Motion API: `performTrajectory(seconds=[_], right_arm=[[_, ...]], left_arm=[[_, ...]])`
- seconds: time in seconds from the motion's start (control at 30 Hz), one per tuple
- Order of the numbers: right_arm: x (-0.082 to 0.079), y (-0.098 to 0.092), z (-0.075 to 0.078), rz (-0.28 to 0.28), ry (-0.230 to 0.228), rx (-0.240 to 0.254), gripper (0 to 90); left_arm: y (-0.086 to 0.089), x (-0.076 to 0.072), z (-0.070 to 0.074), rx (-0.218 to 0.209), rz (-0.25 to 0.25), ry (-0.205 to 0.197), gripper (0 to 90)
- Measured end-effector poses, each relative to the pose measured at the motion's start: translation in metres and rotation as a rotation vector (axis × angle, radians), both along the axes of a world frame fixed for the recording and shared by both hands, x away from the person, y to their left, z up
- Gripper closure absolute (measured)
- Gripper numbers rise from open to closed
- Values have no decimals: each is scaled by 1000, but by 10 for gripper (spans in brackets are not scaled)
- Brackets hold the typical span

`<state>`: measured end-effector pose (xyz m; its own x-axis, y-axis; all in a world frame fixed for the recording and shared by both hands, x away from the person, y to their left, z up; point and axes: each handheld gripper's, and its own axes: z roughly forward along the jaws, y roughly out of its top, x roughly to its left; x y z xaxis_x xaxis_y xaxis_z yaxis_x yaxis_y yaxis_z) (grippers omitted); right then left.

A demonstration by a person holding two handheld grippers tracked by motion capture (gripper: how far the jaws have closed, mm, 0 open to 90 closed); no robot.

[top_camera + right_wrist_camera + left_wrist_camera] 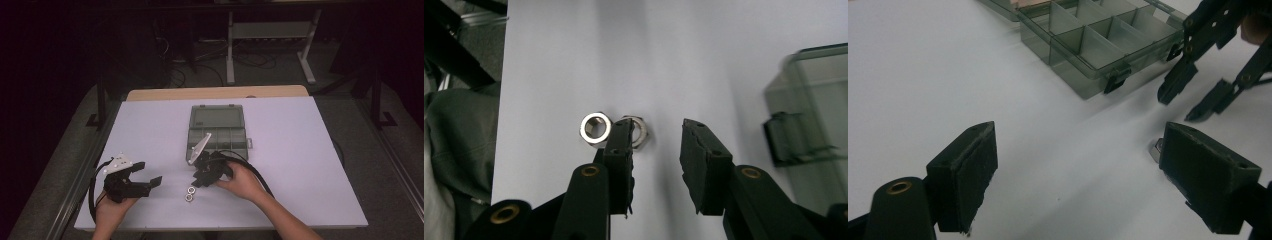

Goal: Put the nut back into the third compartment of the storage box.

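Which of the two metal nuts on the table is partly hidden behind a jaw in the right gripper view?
The duller nut, the one nearer the organiser box; the shinier nut beside it lies fully in sight, clear of the right gripper.

A white sheet [310, 165] covers the table, and a strip of bare wooden tabletop [215, 93] shows along its far edge. Beyond the table, on the dark floor, stands a white metal frame [270, 35] with two legs, and loose black cables [200, 65] lie around its base. Black posts rise at either side of the table: one at the left [101, 95], one at the right [376, 97]. A grey metal rail [75, 195] runs along the table's left side. The room behind is dim, and little else can be made out there.
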<state>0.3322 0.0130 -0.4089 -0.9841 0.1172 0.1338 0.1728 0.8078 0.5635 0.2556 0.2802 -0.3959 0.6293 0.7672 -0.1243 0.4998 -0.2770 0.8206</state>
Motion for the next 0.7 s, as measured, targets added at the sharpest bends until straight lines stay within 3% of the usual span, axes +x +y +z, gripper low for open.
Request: performTrajectory(seconds=[0.2,0.7], right_arm=[[-6,12,-11,31,31,-30,651],[-10,23,-20,48,-12,-84,674]], left_arm=[[0,0,1,5,0,-1,154],[0,-1,1,11,-4,-4,154]])
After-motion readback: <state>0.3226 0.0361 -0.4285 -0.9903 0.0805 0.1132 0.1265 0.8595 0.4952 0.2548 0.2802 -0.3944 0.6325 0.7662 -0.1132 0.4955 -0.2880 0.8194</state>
